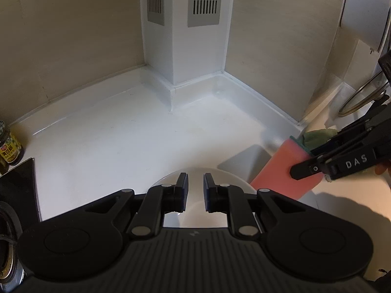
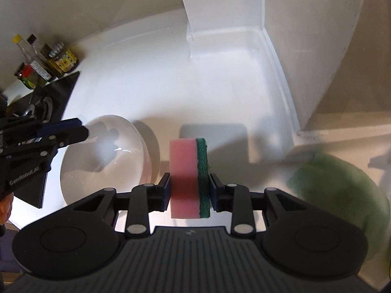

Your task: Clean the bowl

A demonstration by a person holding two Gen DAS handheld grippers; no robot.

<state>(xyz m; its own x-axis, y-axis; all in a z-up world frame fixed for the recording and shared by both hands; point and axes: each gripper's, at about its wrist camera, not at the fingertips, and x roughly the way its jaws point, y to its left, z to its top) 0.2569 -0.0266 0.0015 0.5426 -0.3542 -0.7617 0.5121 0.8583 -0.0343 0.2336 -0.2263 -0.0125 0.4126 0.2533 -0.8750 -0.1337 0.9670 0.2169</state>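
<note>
A white bowl [image 2: 105, 156] sits on the white counter; in the left wrist view its rim [image 1: 195, 173] shows just beyond my left fingertips. My left gripper [image 1: 196, 178] hovers at the bowl's near rim with a small gap between its pads, gripping nothing I can see; it also shows in the right wrist view [image 2: 78, 128] over the bowl's left edge. My right gripper [image 2: 189, 180] is shut on a pink sponge [image 2: 183, 171] with a green scrub side, held upright to the right of the bowl. The sponge also shows in the left wrist view [image 1: 281, 168].
A white boxed column [image 1: 185, 36] with grey vents stands at the back corner. Sauce jars and bottles [image 2: 44, 61] stand at the far left by a black stove edge [image 2: 61, 90]. A green cloth [image 2: 342, 183] lies at the right. A glass lid [image 1: 364, 95] leans far right.
</note>
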